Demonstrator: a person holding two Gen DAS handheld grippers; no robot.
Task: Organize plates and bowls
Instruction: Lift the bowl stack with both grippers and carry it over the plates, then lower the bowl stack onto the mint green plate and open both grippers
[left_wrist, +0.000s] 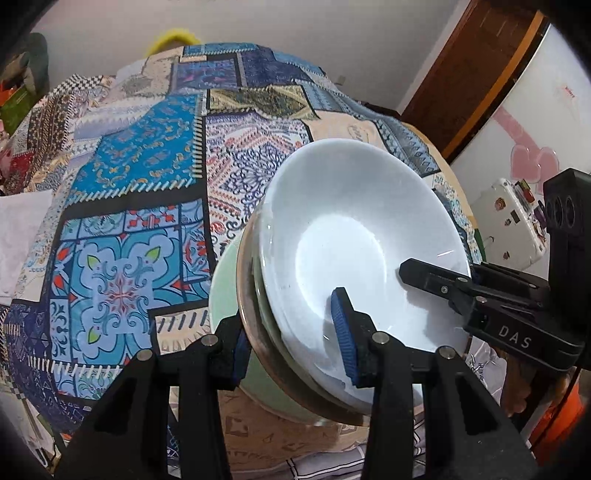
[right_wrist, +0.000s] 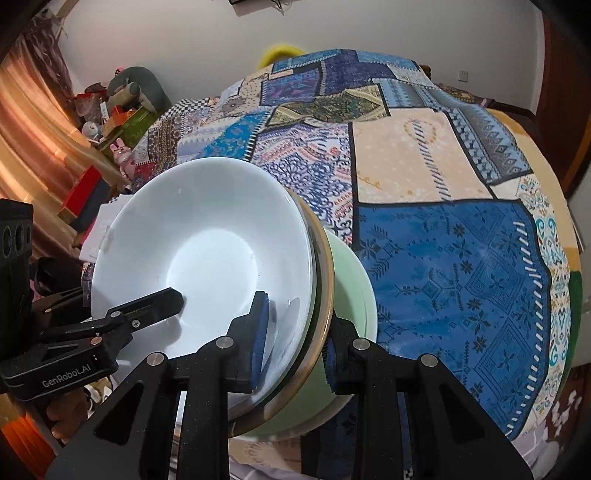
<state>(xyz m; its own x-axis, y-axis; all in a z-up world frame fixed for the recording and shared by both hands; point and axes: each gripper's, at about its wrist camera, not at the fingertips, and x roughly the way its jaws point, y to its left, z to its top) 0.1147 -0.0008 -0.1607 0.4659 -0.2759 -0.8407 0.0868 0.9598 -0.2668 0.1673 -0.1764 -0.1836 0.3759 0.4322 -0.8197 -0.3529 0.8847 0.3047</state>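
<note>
Through my left wrist camera, my left fingers (left_wrist: 291, 343) are clamped across the near rim of a nested stack: a glossy white ceramic bowl (left_wrist: 354, 236) on top, a thin brown-edged dish (left_wrist: 246, 295) under it, and a pale green ceramic bowl (left_wrist: 225, 295) at the bottom. One blue ribbed pad (left_wrist: 343, 332) sits inside the white bowl, the other presses the outside under the green one, so the rims are pinched together and cannot slide apart. The stack hangs tilted above the patchwork-patterned tablecloth (left_wrist: 129, 184), toward the table's right edge, clear of the cloth as far as I can judge. My gripper points steeply down.

Through my right wrist camera, my right fingers (right_wrist: 295, 343) are closed on the stack's opposite rim in the same way, one pad (right_wrist: 258, 328) inside the white bowl (right_wrist: 207, 236), the other outside against the green bowl (right_wrist: 351, 291). I judge that two grips on opposite sides share the weight and keep the stack from tipping. This hand also angles steeply downward, mirroring the other gripper (right_wrist: 147, 314), which reaches in from the left.
</note>
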